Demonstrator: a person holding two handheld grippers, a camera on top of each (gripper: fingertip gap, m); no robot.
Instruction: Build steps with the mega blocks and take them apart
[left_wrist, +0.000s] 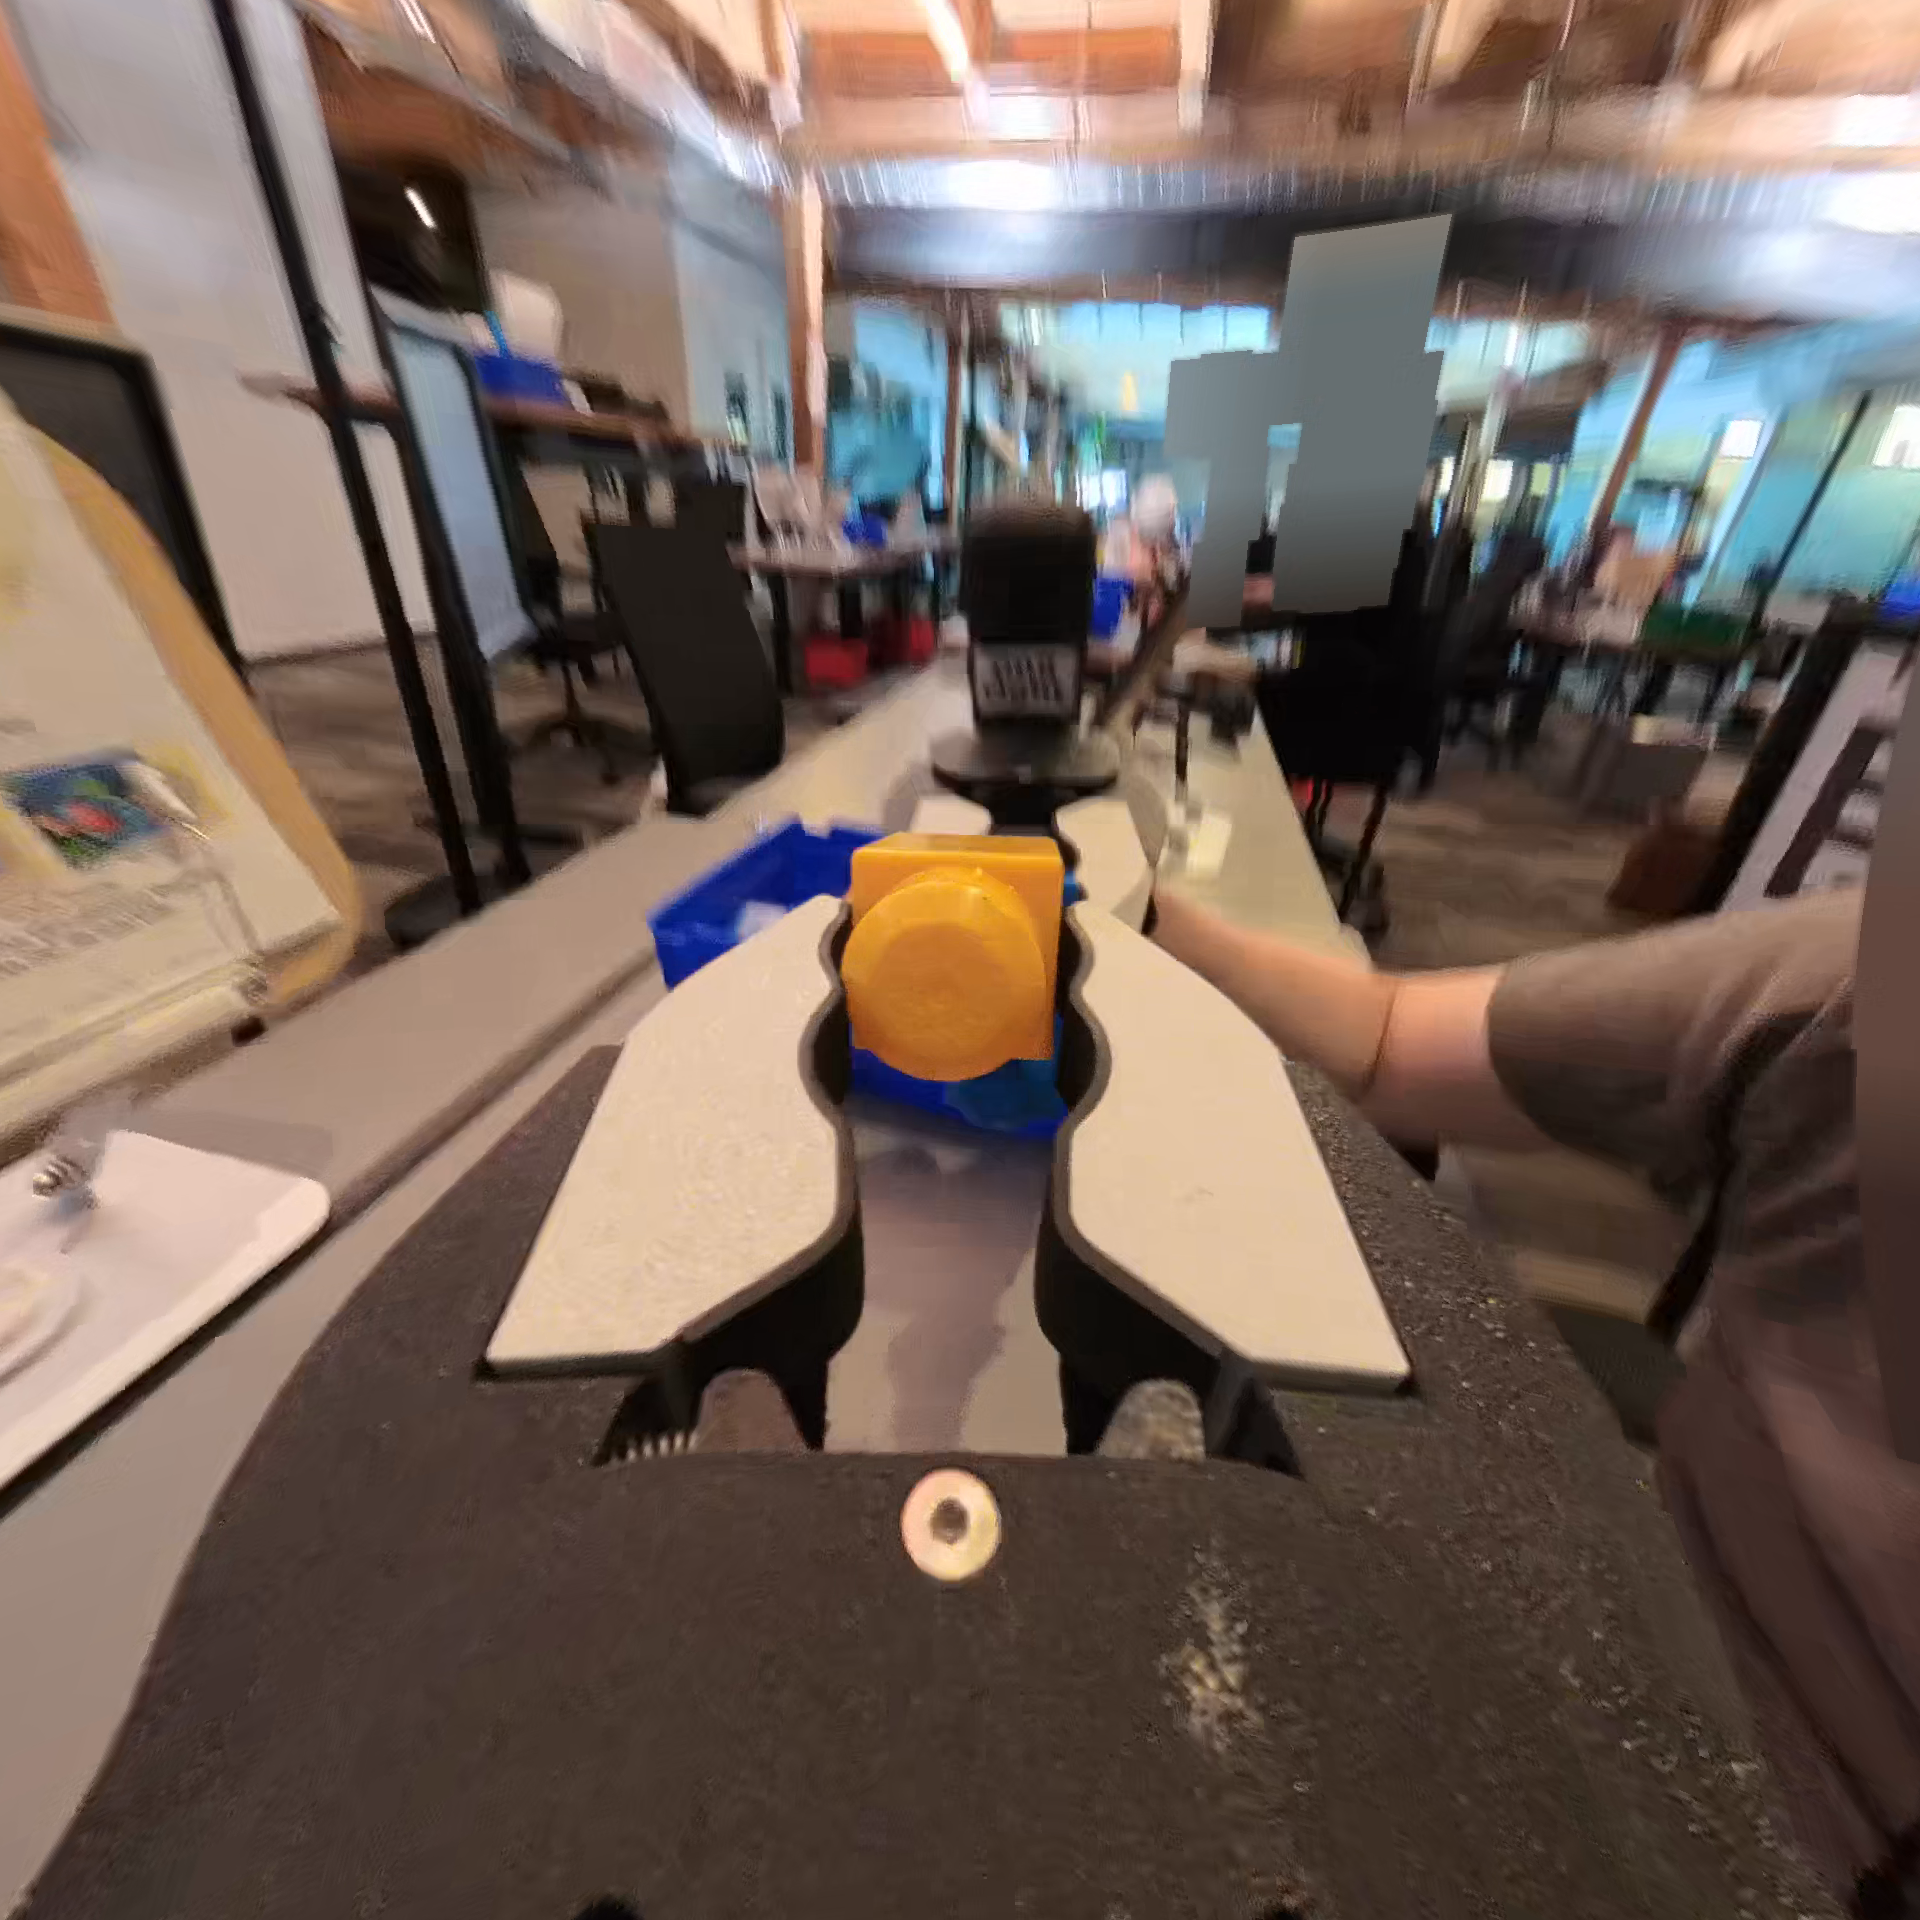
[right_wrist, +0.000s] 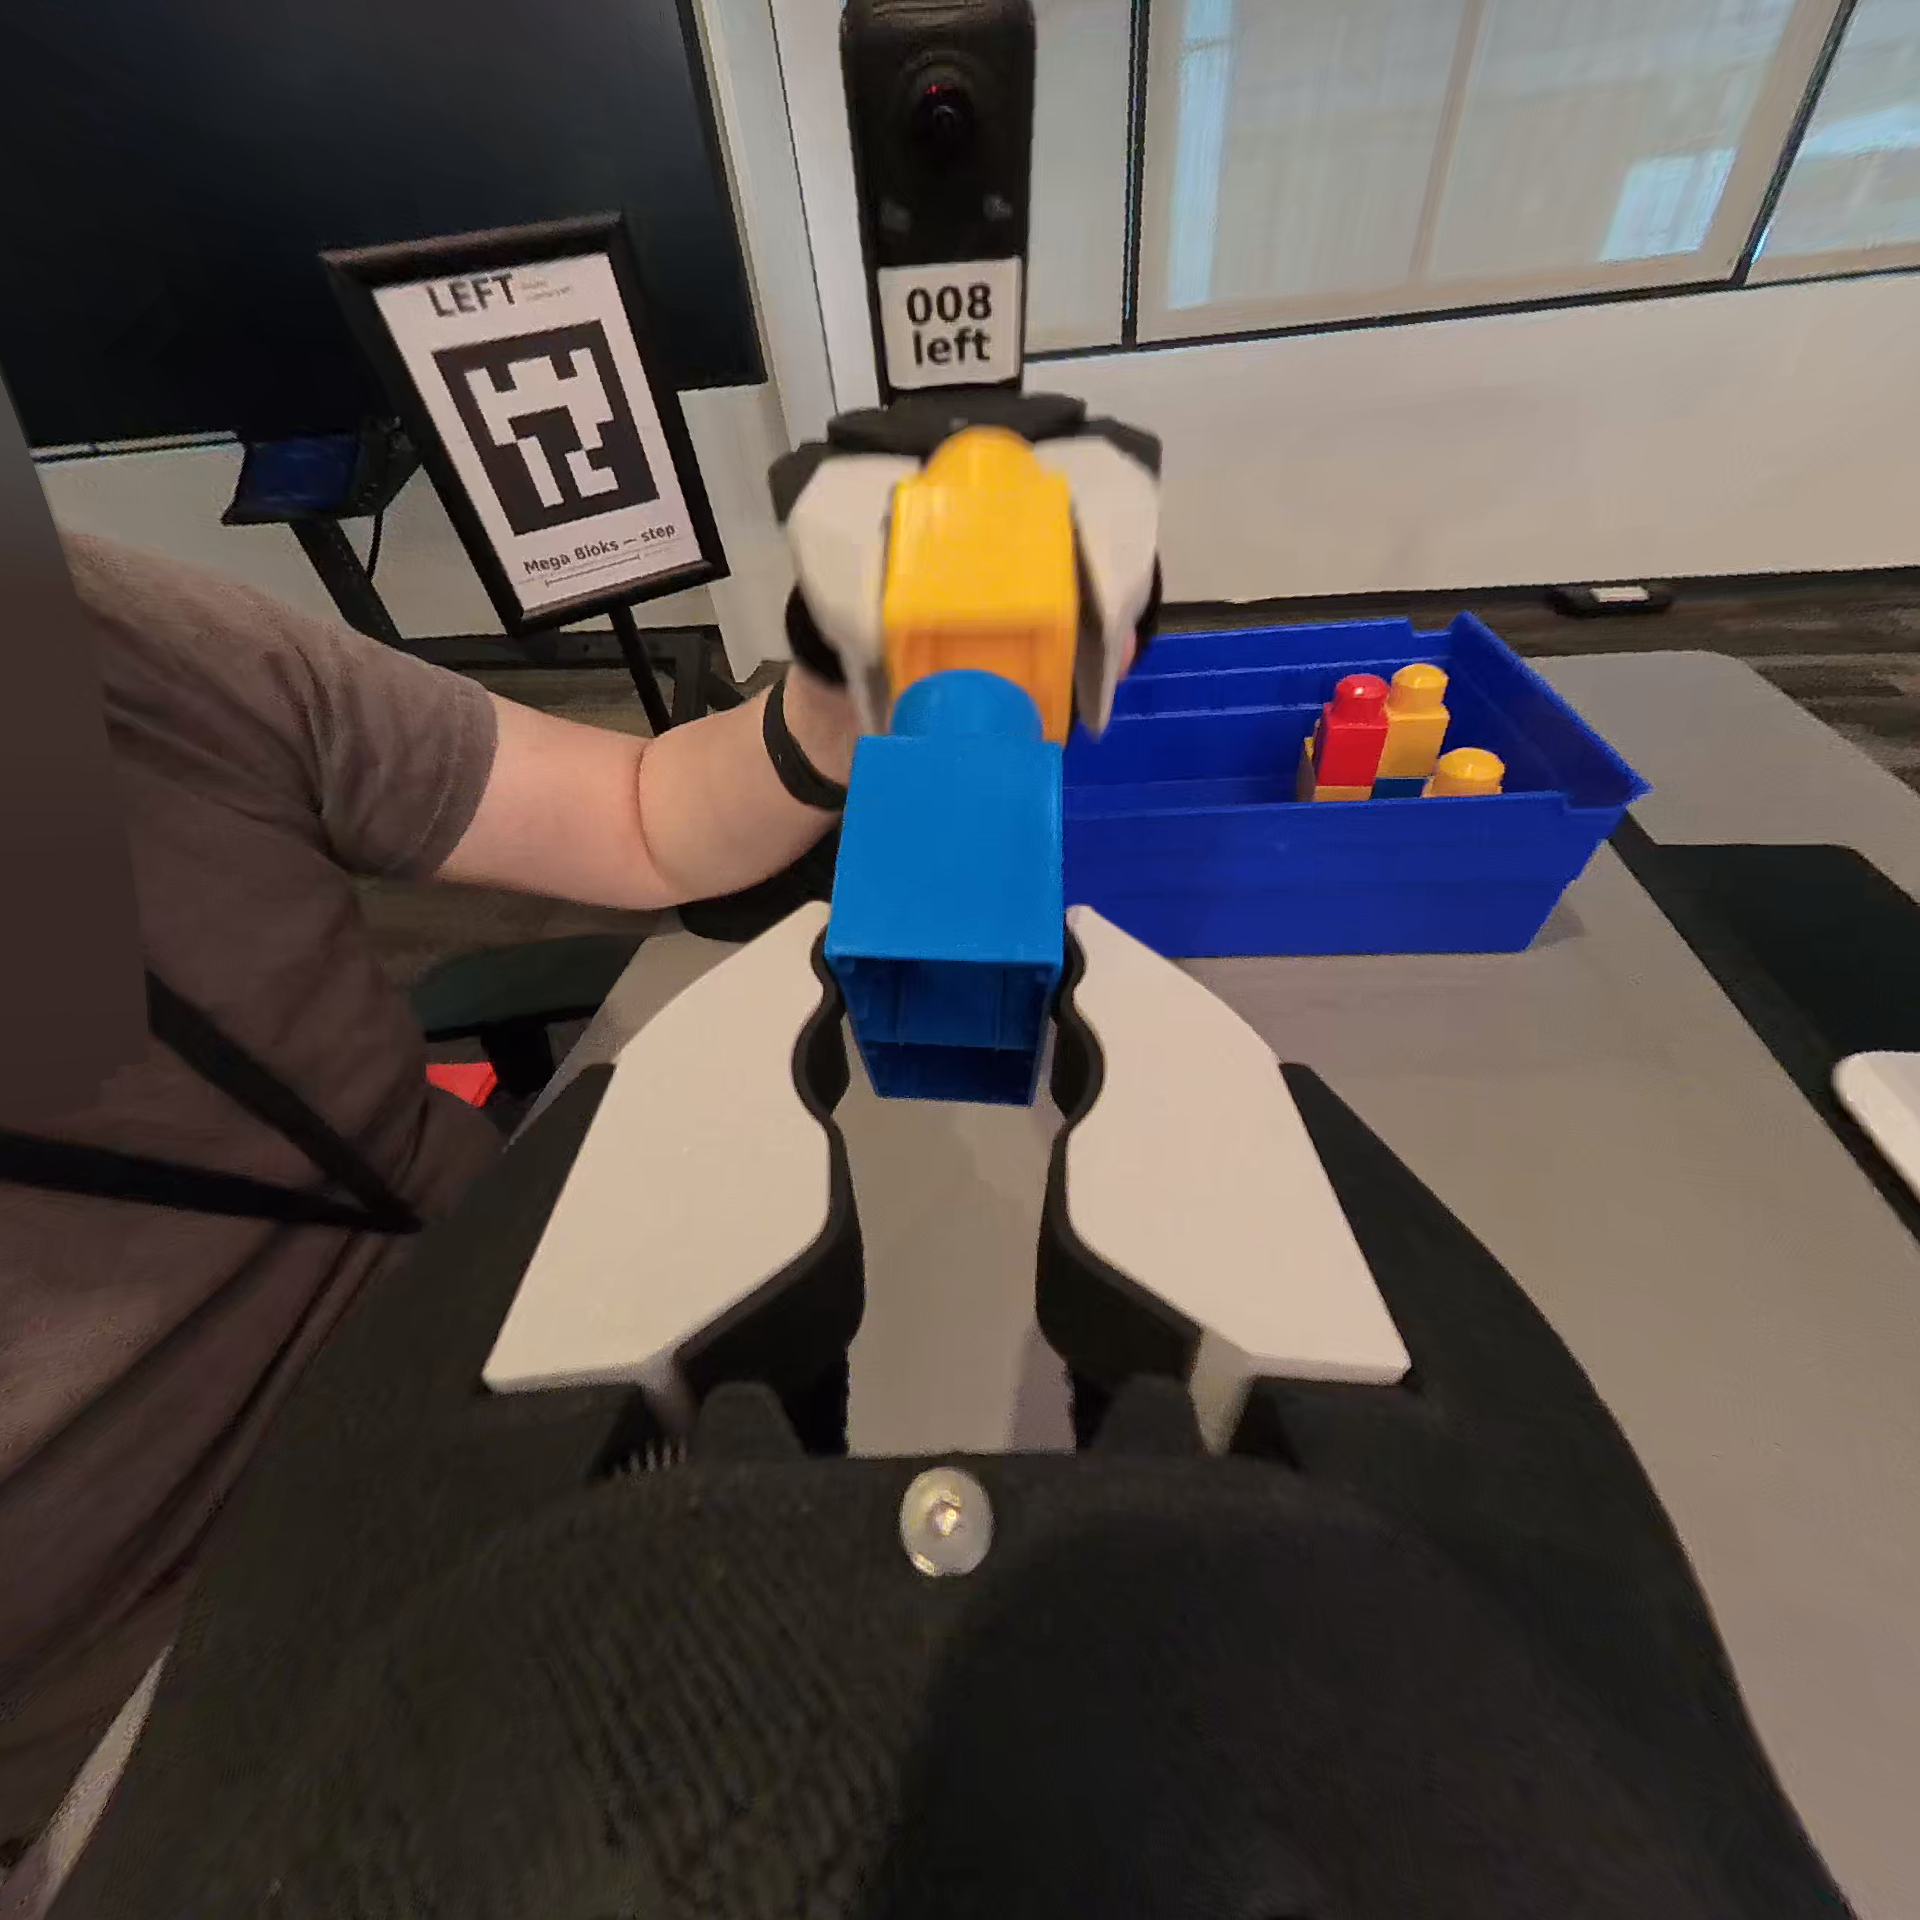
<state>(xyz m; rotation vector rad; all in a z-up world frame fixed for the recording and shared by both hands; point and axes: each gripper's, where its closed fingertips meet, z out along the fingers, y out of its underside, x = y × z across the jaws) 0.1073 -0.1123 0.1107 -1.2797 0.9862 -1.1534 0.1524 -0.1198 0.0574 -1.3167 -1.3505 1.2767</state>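
Observation:
My right gripper (right_wrist: 948, 935) is shut on a blue block (right_wrist: 945, 904), its stud pointing away from me. My left gripper (right_wrist: 987, 696) faces it, shut on a yellow block (right_wrist: 977, 582). The blue stud sits at the open underside of the yellow block; I cannot tell if it is pressed in. In the left wrist view my left gripper (left_wrist: 956, 935) holds the yellow block (left_wrist: 945, 977) with its stud toward the camera, hiding the blue block. The right gripper's fingers (left_wrist: 1112, 862) show just behind it. Both blocks are held above the grey table (right_wrist: 1455, 1143).
A blue bin (right_wrist: 1351, 883) stands on the table at the far right, holding a small stack of red, yellow and blue blocks (right_wrist: 1392, 738). A framed sign on a stand (right_wrist: 540, 416) is back left. A person's arm (right_wrist: 623, 800) reaches in from the left. A white object (right_wrist: 1881, 1122) lies at the right edge. There is about 7 cm between the tips of the two grippers. The white object (right_wrist: 1881, 1122) is about equally far from each gripper, around 40 cm.

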